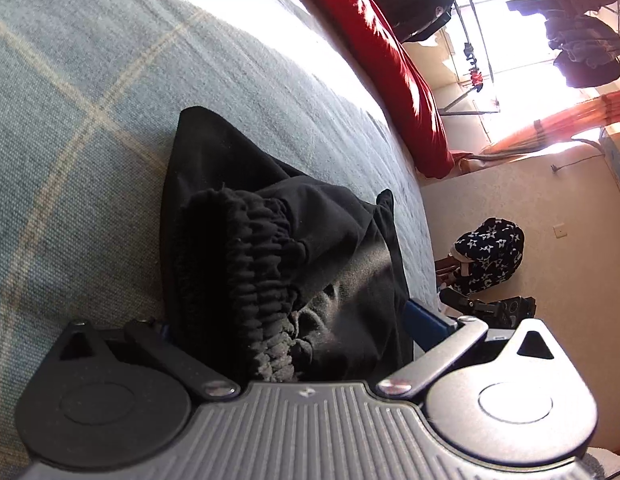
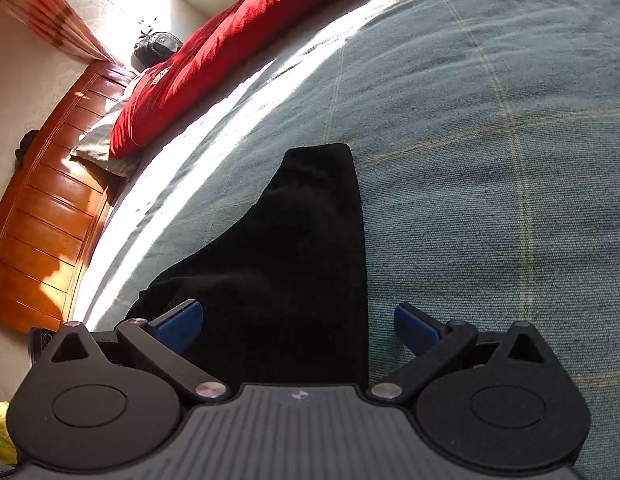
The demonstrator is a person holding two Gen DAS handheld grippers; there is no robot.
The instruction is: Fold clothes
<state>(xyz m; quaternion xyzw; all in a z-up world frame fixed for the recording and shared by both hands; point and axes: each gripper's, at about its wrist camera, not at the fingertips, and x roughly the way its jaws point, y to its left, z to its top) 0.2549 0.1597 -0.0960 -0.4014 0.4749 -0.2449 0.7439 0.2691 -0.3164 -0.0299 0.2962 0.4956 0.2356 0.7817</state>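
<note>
Left gripper [image 1: 285,320], jaws spread, has the black trousers' [image 1: 269,240] elastic waistband [image 1: 261,264] bunched between them on the bed [image 1: 89,100]; right gripper [image 2: 297,324] hovers wide over flat cloth (best pinch both layers before lifting).

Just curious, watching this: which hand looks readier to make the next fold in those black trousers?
Probably the left. Its tongs straddle the black trousers' bunched elastic waistband. The right tongs gape open over flat black cloth on the grey-blue checked bedspread.
</note>
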